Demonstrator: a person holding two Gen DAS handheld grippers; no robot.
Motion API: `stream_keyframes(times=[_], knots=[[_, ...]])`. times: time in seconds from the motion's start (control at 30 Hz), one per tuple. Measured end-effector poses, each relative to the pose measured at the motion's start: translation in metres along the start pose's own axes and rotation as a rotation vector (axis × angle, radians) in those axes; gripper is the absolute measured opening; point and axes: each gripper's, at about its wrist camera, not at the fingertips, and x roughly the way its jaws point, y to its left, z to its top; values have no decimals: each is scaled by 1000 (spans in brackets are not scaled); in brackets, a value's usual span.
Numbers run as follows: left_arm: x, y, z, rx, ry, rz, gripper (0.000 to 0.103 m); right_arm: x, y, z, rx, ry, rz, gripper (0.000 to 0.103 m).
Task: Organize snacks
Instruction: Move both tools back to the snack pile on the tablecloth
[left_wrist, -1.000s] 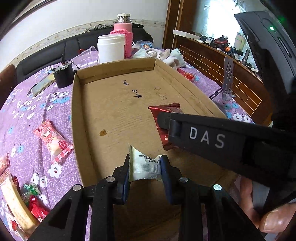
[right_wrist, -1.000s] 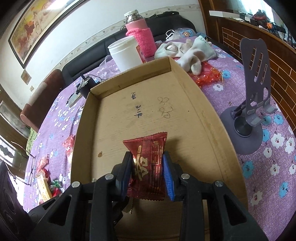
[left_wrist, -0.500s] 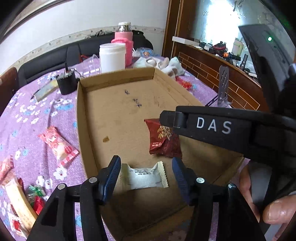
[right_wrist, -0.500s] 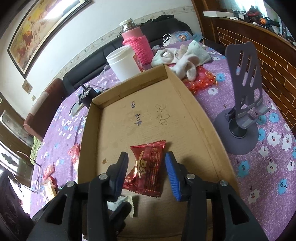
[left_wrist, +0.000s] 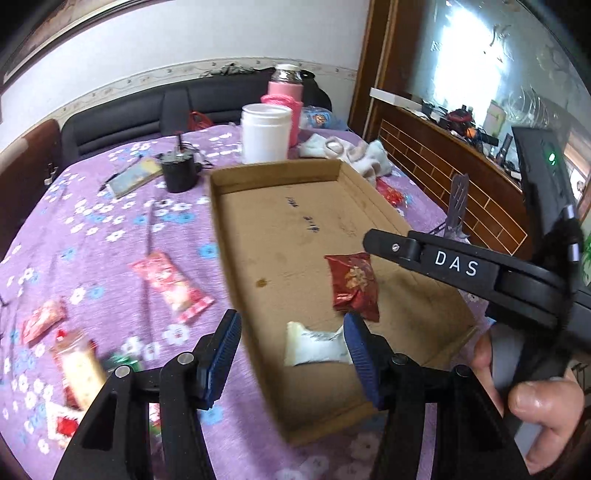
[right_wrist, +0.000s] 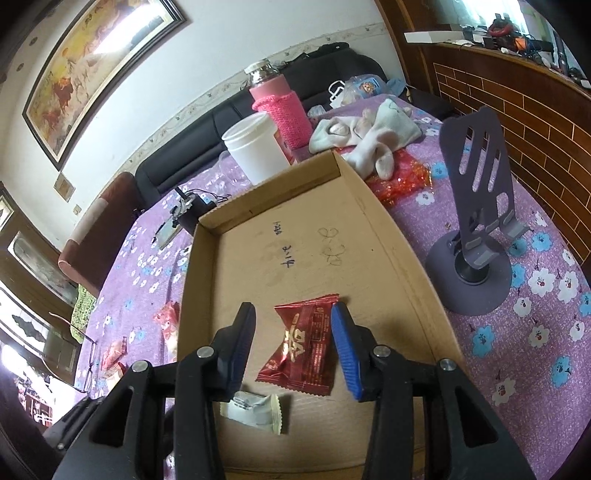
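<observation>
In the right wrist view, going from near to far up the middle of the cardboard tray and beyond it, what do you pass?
White snack packet → red snack packet → handwritten marks on the cardboard tray floor → white jar → pink-sleeved bottle → black sofa.

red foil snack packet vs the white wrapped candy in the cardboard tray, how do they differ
The red foil snack packet is shiny dark red with gold print; the white wrapped candy is pale with small dark print. The red packet looks larger and puffier, the white candy smaller and flatter. The red packet lies farther into the brown cardboard tray, the white candy nearer its close edge. Both lie loose on the tray floor, released, with the left gripper and right gripper open.
</observation>
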Motion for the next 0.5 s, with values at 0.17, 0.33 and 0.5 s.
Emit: stream_keyframes(times=[0.17, 0.33, 0.5], knots=[[-23, 22, -13, -8, -17, 27, 61, 0, 11, -4, -42, 0, 21, 42], [-43, 55, -28, -50, -27, 52, 61, -1, 28, -10, -101, -2, 56, 42], [-64, 96, -39, -85, -42, 88, 61, -1, 52, -21, -188, 15, 111, 42]])
